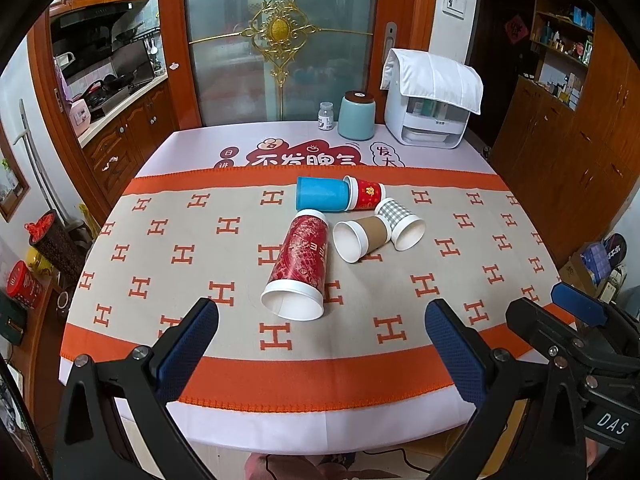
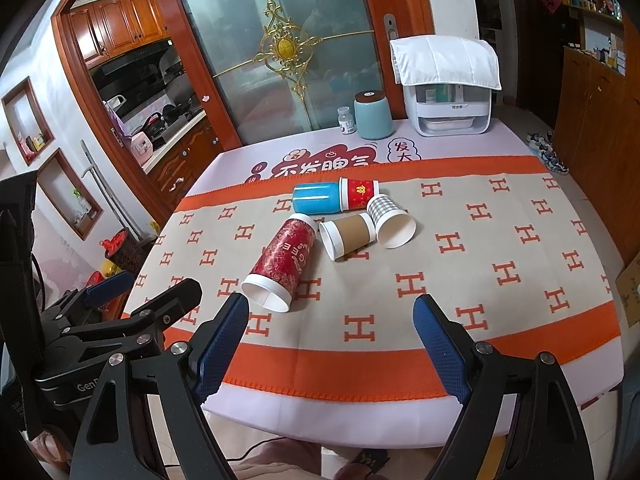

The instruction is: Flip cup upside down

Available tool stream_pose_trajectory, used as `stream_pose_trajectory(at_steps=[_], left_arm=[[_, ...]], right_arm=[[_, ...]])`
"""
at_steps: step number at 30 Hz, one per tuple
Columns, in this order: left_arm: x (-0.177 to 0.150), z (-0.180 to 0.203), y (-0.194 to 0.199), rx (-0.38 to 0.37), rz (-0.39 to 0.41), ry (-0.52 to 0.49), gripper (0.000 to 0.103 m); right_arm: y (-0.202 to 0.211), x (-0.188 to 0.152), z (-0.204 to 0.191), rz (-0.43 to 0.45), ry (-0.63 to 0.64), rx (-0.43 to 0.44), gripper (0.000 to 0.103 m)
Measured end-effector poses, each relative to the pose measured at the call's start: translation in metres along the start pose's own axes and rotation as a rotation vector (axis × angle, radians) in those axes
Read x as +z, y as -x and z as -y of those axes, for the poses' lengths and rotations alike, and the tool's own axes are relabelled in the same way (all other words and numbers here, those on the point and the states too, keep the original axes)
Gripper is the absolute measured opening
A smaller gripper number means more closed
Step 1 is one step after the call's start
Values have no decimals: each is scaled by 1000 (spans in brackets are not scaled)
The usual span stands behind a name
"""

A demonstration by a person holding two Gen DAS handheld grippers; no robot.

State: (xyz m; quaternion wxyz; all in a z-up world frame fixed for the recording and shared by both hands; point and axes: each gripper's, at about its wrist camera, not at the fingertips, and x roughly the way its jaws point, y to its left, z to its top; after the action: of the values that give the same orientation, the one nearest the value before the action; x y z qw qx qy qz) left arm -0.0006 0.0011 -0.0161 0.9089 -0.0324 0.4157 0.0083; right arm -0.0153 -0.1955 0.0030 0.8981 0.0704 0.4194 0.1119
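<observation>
5 cups lie on their sides on the tabletop, and both grippers' fingers are spread wide, holding nothing.

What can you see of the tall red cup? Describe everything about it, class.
The tall red cup looks like paper, with a red patterned wall, a white rim and a white inside. It lies on its side on the cloth, mouth toward the cameras, base toward the blue cup. It looks empty. No gripper touches it.

We see a red patterned cup, blue cup, grey checked cup, plain brown cup, orange-and-beige H-print cloth.
</observation>
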Motion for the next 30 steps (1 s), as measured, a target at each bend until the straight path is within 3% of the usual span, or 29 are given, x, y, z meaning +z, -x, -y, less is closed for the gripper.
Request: stream_pose_trajectory(at_steps=[30], left_arm=[[4,6,-11,1,-29,-11,102]], right_arm=[[-2,2,3,-7,-3,2,86]])
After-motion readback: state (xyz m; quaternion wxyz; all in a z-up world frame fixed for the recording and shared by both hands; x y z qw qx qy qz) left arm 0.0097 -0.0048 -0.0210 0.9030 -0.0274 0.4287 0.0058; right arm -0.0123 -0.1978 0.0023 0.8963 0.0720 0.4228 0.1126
